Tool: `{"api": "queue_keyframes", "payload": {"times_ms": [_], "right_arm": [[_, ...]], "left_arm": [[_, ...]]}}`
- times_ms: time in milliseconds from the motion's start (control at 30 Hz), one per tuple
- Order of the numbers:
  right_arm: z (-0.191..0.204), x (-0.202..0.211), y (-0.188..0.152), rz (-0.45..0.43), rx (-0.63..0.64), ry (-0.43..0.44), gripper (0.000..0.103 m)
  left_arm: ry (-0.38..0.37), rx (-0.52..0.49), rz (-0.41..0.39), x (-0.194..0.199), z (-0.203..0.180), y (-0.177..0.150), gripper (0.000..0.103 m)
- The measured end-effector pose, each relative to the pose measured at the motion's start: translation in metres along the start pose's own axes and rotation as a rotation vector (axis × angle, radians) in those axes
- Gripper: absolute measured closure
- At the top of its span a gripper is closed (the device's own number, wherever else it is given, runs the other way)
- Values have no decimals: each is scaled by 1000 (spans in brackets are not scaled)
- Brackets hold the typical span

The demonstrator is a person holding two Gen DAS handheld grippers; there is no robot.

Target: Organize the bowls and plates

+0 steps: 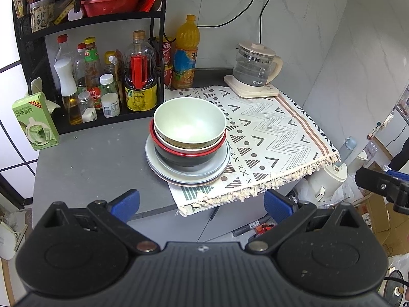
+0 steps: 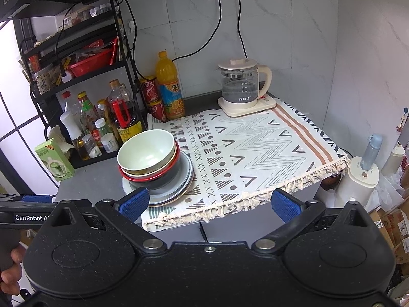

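Plates (image 1: 225, 162) lie stacked at the cloth's (image 1: 276, 133) left edge on the counter (image 1: 89, 158), holding a black bowl (image 1: 189, 160), a red-rimmed bowl (image 1: 163, 143) and a green bowl (image 1: 189, 122) nested on top; both grippers, left (image 1: 202, 203) and right (image 2: 211, 204), hang released, apart from the stack

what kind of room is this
Most likely a small home kitchen corner. A rack holds sauce and oil bottles, an electric kettle sits plugged in by the tiled wall, and stacked bowls and plates rest on the counter.
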State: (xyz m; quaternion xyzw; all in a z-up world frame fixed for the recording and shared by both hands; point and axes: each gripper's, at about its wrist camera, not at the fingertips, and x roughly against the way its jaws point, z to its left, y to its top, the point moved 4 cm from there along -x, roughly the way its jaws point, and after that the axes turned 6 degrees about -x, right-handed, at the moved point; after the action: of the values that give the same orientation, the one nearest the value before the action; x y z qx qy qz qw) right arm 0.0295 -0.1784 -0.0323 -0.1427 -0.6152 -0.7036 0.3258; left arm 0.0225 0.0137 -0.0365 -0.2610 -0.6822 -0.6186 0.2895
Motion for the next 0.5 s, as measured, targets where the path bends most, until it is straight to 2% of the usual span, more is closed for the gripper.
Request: {"api": "queue_keyframes", "payload": {"times_ms": [500], "right_arm": [[5,0,-5,13,-6,-3,0]], "left_arm": [[-10,-23,0,3,1,-5,1]]}}
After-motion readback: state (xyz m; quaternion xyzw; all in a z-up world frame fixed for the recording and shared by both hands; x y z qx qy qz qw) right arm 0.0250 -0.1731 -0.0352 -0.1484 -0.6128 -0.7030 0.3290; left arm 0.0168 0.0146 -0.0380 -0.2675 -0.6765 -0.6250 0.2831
